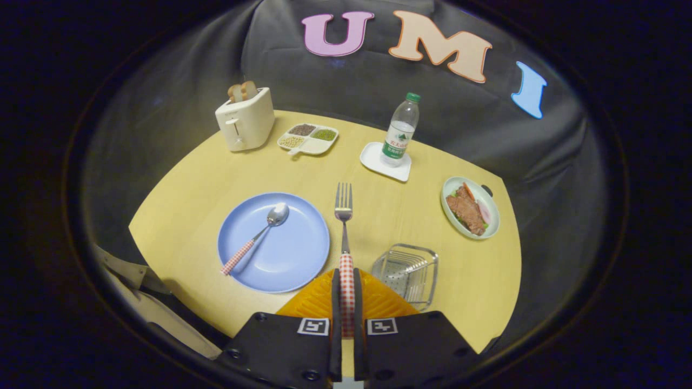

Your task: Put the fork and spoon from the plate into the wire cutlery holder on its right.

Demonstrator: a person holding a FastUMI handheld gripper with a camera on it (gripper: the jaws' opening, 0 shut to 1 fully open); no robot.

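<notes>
The tool [346,302] holds the fork [344,227] by its checked handle: both fingers [335,302] press on the handle from the two sides, so the gap between them is narrow. The fork points straight ahead from the fingers, with its tines away from the tool, and it is lifted above the worktop [184,189].

I take the blue plate [303,237] as landmark. The fork is just to the right of the plate, past its rim. The spoon [259,235] lies on the plate, its bowl near the plate's middle and its checked handle pointing to the near left rim. The wire cutlery holder [406,273] stands on the worktop to the right of the plate, a little nearer to the tool, and it is beside the fork's handle, not under it.

Beyond the plate, at the far left, there is a toaster [246,119] with bread in it, and next to it a divided dish [308,138] with grains. Far to the right of the plate a water bottle [400,131] stands on a small white tray [378,162], and an oval dish [470,208] with food is further right
</notes>
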